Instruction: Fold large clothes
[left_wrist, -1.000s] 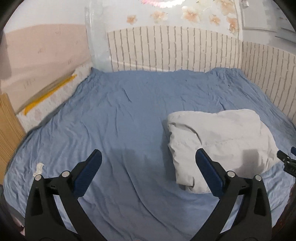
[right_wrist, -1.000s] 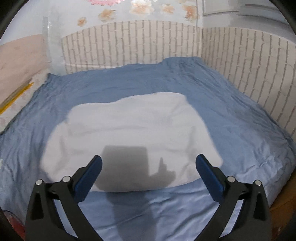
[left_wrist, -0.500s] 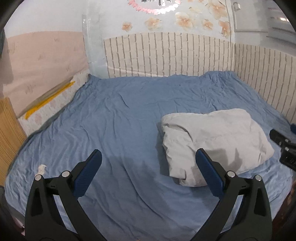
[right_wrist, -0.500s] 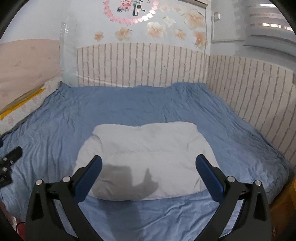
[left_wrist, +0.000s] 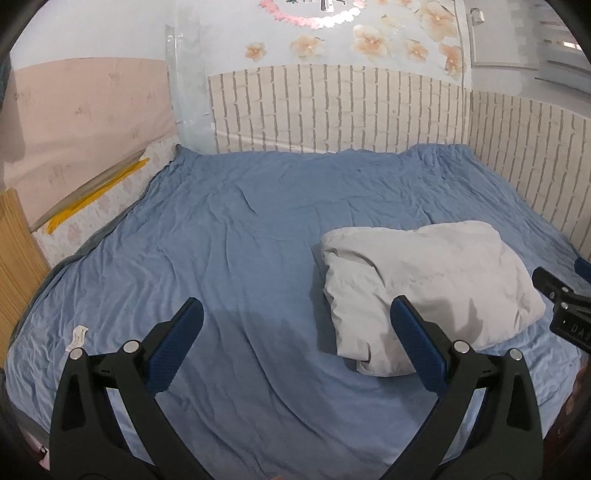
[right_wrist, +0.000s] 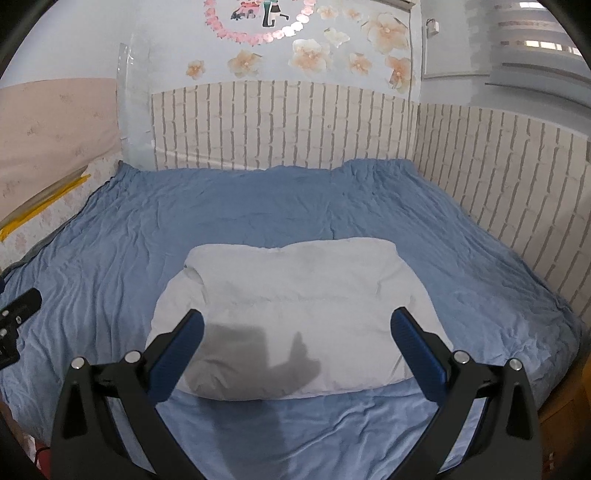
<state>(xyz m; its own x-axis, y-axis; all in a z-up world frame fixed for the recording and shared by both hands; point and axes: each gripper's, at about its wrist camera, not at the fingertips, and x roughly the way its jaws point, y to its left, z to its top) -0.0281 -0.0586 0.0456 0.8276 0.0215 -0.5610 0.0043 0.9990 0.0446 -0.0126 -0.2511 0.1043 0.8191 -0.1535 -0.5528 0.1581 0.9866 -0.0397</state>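
Lying on the blue bed sheet (right_wrist: 110, 236), the pale grey garment (right_wrist: 295, 314) forms a compact padded bundle and appears already folded; that is a judgement from its squared outline. In the right wrist view it sits at 12 o'clock, directly ahead of the right tongs (right_wrist: 295, 350), its long axis running 9 to 3 across the line of approach. In the left wrist view the same garment (left_wrist: 424, 284) lies toward 2 o'clock of the left tongs (left_wrist: 295, 332), off to one side. Both pairs of tongs stand wide apart and hold nothing. The right tongs are nearer and squarely aligned, so any further tidying or lifting would likely fall to them. A small white label (left_wrist: 76, 336) rests on the sheet at 9 o'clock of the left tongs.
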